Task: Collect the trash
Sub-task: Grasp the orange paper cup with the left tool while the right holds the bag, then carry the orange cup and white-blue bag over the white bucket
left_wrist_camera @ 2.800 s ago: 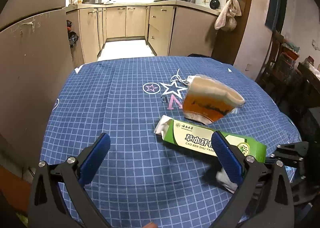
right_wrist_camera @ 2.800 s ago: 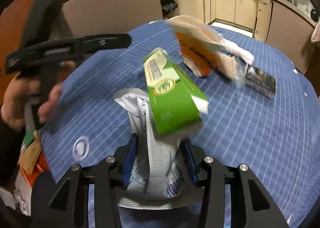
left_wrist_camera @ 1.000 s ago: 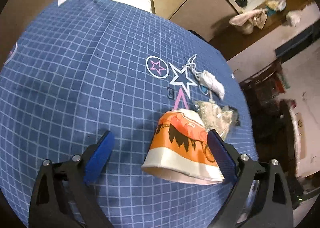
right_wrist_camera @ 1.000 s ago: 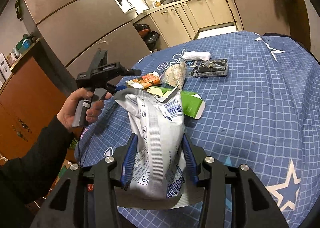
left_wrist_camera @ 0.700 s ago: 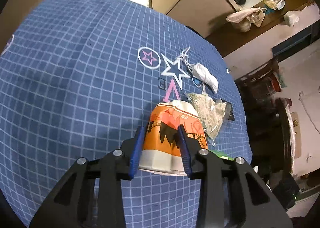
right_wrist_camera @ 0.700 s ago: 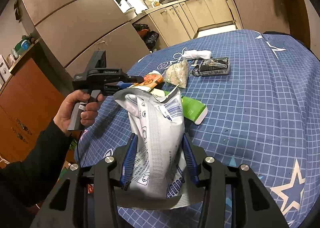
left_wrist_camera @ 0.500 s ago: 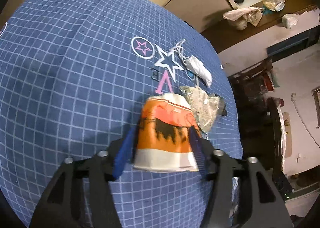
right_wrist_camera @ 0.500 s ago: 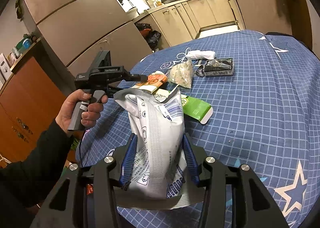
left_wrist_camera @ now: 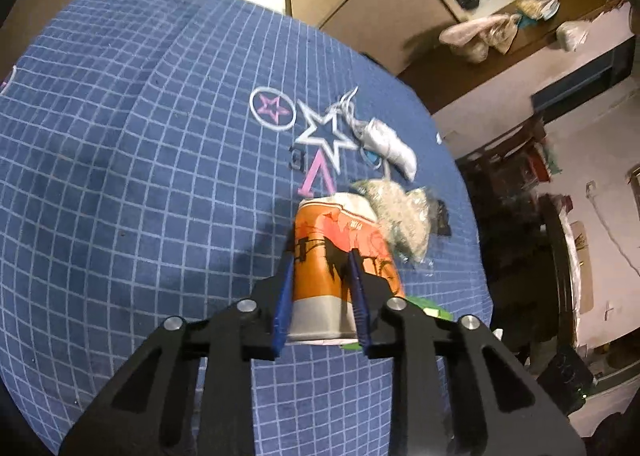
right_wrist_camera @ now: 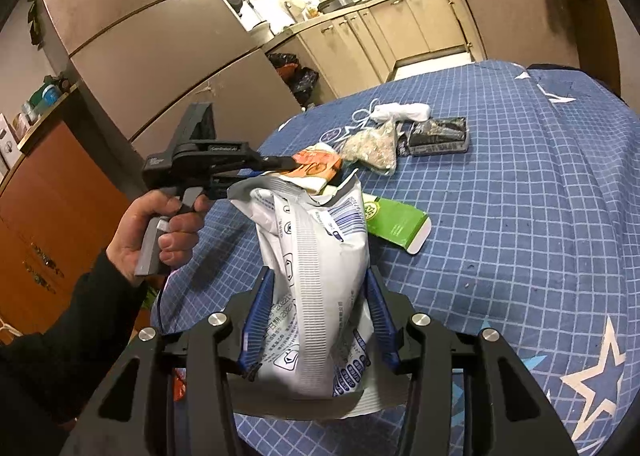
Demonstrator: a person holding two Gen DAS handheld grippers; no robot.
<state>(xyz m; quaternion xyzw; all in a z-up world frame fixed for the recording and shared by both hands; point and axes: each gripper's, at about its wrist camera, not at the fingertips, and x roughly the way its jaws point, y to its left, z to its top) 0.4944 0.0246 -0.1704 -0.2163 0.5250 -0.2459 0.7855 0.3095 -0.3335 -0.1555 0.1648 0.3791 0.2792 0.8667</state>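
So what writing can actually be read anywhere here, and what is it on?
"A", pink: tablecloth.
"2022", start of a printed date: white bag.
Print on the orange cup, green box and left gripper: too blurred to read.

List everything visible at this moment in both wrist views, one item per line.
paper cup: 1, orange and white, crushed between left gripper's pads
white bag: 1, white with blue print, upright, top open, in right gripper
green box: 1, green and white, flat beside the bag
clear packet: 1, pale contents, behind the cup
dark packet: 1, black, far side
white wad: 1, with strings, far side
tablecloth: 1, blue, white grid
left gripper: shut on cup, jaws just closed
right gripper: shut on bag
hand: 1, dark sleeve, holding left gripper
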